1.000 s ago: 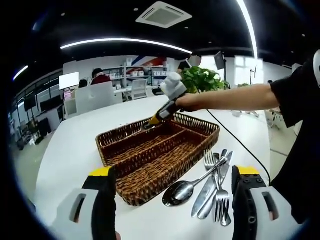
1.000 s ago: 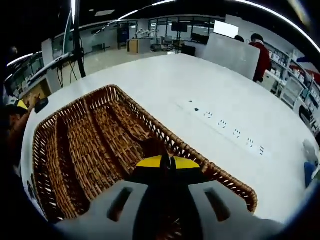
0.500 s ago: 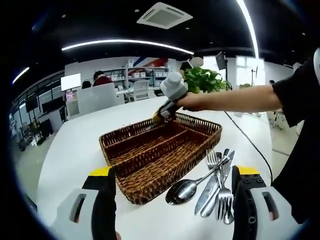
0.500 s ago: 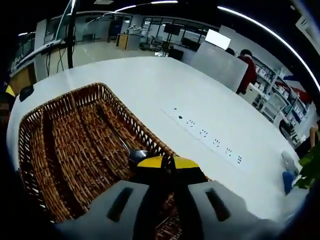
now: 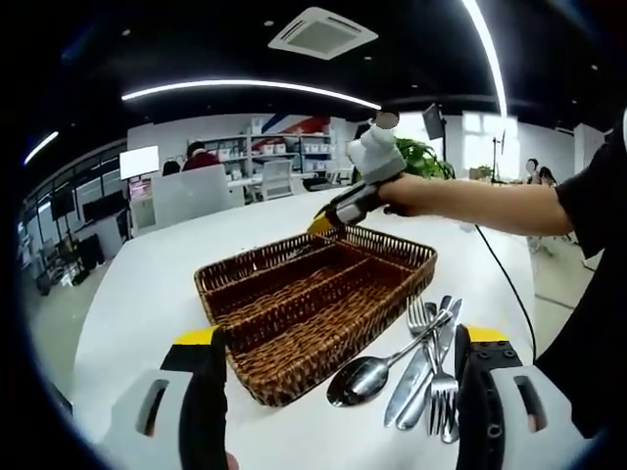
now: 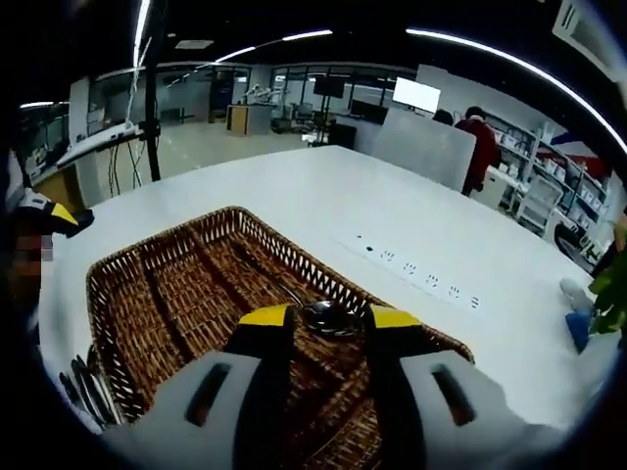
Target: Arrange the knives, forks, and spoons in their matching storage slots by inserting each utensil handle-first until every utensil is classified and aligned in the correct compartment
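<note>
A wicker tray [image 5: 313, 299] with three long slots sat in the middle of a white table [image 5: 137, 284]. In the right gripper view, a spoon [image 6: 328, 315] lay in the slot nearest the tray's far long wall [image 6: 323, 279], its bowl just beyond the right gripper [image 6: 328, 323], whose yellow-tipped fingers [image 6: 265, 318] stood spread with nothing between them. The other two slots looked bare as far as the weave [image 6: 167, 313] showed.

In the left gripper view, loose cutlery [image 5: 421, 367] lay on the table just beside the tray's near end: another spoon [image 5: 367, 377] closest to the tray, then knives [image 5: 416, 377] and forks [image 5: 436, 382] overlapping one another toward the table's edge. How many of each there were could not be told from the pile. The same pile showed as a few dark handles [image 6: 83, 387] at the lower left of the right gripper view.

The left gripper [image 5: 338, 392] hung above the table's near edge, its fingers [image 5: 201, 387] wide apart and holding nothing. A person's arm [image 5: 480, 201] reached across above the tray's far end, carrying the right gripper [image 5: 348, 208], and a black cable [image 5: 505, 284] trailed over the table beneath it.

A strip of sockets [image 6: 416, 272] ran along the table beyond the tray. A green plant [image 5: 421, 157] stood past the table's far edge, partly hidden by the arm.
</note>
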A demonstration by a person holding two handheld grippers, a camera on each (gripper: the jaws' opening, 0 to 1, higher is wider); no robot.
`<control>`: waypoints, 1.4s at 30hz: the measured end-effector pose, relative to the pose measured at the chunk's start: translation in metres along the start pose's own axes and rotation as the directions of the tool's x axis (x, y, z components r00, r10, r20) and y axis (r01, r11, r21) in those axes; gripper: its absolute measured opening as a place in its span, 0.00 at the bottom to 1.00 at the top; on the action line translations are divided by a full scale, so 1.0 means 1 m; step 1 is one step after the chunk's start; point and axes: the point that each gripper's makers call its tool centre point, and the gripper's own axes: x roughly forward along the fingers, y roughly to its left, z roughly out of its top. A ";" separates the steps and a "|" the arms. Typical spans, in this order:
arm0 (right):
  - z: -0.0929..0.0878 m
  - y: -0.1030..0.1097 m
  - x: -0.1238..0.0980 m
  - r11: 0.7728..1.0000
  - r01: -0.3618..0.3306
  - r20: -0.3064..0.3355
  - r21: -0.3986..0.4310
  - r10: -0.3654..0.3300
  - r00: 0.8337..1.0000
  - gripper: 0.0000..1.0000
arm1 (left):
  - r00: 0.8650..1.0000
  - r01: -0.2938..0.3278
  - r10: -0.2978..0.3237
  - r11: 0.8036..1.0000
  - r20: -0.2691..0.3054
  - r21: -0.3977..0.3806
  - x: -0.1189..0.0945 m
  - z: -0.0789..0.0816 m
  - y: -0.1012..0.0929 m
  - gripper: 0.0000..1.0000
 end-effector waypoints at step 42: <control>-0.057 0.066 -0.167 0.993 -0.001 0.186 0.116 -0.021 0.982 0.98 | 0.999 0.013 -0.012 1.000 0.040 -0.017 0.007 0.010 -0.014 0.99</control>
